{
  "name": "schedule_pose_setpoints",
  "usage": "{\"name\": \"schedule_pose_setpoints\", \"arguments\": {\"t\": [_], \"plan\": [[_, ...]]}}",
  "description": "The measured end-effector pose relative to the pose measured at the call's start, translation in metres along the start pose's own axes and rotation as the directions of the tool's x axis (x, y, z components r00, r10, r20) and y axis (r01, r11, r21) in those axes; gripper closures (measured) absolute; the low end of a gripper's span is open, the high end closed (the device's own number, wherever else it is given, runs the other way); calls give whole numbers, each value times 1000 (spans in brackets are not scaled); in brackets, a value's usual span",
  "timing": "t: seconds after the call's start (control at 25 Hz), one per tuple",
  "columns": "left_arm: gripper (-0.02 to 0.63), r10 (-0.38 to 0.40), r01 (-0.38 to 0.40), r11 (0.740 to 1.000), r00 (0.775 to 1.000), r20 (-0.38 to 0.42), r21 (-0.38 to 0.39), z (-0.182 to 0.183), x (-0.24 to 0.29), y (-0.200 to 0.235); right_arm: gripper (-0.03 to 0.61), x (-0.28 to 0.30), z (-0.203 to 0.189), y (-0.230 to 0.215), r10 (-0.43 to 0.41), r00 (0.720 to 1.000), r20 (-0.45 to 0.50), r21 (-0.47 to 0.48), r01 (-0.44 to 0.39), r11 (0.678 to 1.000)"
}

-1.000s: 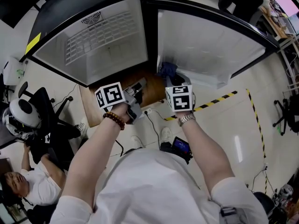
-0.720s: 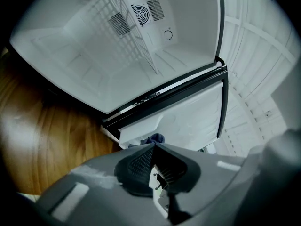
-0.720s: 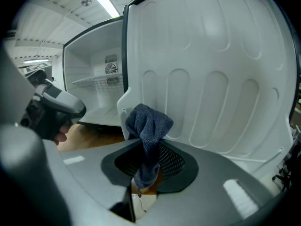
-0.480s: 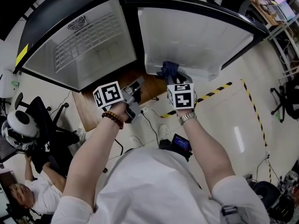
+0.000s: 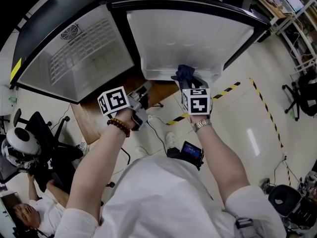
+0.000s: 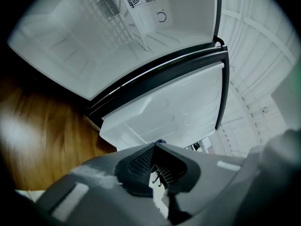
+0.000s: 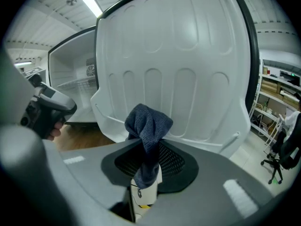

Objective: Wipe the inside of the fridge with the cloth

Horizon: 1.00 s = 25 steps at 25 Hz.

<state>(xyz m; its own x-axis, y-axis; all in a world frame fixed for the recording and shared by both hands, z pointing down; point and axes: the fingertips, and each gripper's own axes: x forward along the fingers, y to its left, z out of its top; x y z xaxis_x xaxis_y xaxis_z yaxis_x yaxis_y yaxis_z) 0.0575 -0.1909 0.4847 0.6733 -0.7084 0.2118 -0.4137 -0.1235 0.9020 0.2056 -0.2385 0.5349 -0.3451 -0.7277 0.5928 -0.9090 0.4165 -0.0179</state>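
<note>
Cloth (image 7: 148,126): dark blue, bunched, clamped in right gripper (image 7: 146,166), poking up past its tips. Sits just ahead of that gripper at lower edge of fridge door liner (image 7: 178,69), by shelf rail (image 7: 207,142); touching or not, can't tell. Over last sec has shifted along that edge, from hinge side toward mid. Prob. means wipe is starting on door side, w/ most of liner not yet covered. Left gripper (image 6: 155,166): shut, empty, off to left of right one, facing main compartment (image 6: 70,46), well apart from it.
</note>
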Motion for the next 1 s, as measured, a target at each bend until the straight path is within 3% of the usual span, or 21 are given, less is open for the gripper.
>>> {"name": "schedule_pose_setpoints", "arguments": {"t": [0.72,1.0], "plan": [[612,-35,36,999,998,-55,12,-29,43,-23,495,-35,-21,-92,-147,989,-17,81,148,986],[612,-39,40,999,998,-56,20,-35,50,-30,495,-41,-21,-102,-150,989,-7,77,150,986]]}}
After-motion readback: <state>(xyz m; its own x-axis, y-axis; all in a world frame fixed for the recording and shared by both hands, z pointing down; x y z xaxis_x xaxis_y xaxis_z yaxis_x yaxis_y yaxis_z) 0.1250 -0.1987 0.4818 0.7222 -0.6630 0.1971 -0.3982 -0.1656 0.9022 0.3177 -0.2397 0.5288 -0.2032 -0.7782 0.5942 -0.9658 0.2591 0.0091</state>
